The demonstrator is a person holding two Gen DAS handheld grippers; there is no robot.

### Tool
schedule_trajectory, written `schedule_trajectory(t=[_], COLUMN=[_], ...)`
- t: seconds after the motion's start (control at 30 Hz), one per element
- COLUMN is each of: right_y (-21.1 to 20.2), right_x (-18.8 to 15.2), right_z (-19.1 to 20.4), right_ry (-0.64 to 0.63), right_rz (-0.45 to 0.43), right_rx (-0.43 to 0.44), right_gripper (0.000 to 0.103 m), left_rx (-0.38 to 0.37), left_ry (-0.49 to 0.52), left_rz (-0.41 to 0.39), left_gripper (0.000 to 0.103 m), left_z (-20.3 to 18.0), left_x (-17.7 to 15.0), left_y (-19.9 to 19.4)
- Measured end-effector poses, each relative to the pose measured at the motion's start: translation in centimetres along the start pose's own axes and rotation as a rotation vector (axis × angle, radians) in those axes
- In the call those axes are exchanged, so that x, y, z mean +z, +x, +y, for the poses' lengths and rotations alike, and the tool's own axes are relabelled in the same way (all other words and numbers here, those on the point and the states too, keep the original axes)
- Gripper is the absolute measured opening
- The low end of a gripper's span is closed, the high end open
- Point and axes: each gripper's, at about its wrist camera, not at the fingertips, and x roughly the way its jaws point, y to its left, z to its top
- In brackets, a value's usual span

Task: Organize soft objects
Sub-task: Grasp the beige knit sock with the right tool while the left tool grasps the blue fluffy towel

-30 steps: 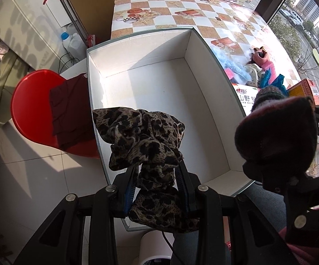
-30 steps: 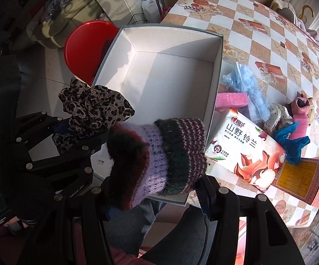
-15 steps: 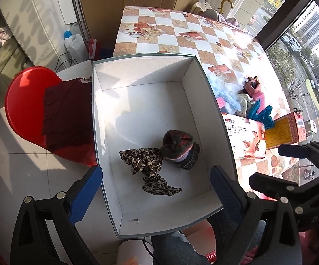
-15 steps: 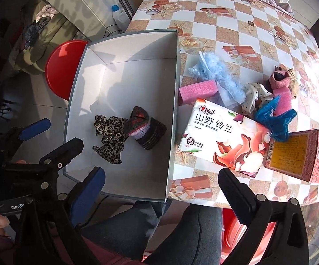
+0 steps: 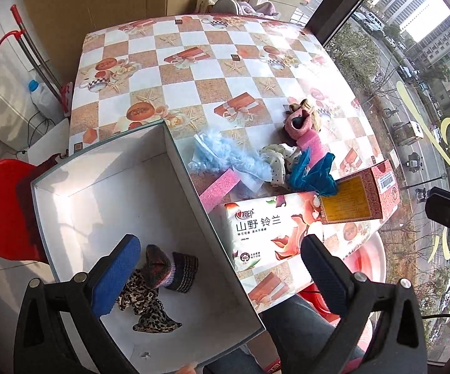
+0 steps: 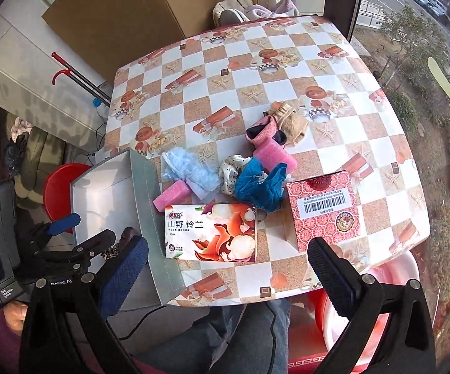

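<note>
Your left gripper [image 5: 221, 268] and right gripper [image 6: 228, 268] had matte black frames, silver screws, blue textured finger pads [image 6: 123, 275]. You wore grey trousers [image 6: 240, 336], maroon sleeve [image 6: 3, 339].

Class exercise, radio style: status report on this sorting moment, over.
Left gripper and right gripper open, empty. Leopard cloth and knit sock in white box. Soft pile waiting beside tissue pack.

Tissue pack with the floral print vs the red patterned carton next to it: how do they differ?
The floral-printed tissue pack is a soft wrapper lying flat, white with orange flowers; the red patterned carton is rigid cardboard, standing taller, with a barcode label on top. The pack lies beside the white open box; the carton sits further from it. Both rest on the checkered tablecloth, near its front edge.
</note>
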Motion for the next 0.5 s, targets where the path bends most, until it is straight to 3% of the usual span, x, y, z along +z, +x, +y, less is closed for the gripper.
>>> schedule_trajectory(t=[0.2, 0.5], right_y=[1.0, 9.9], right_x=[5.9, 12.8], right_z=[-7.0, -12.5], right_ry=[0.052, 0.026], right_rz=[0.038, 0.211], right_rx=[-0.042, -0.022], right_gripper=[0.103, 0.103], left_rx=[-0.027, 0.12], left_ry=[-0.072, -0.207], left_rz=[0.111, 0.354], left_gripper=[0.103, 0.103], left_z=[-2.9, -3.2], left_x=[5.8, 10.7], left_y=[5.4, 16.6])
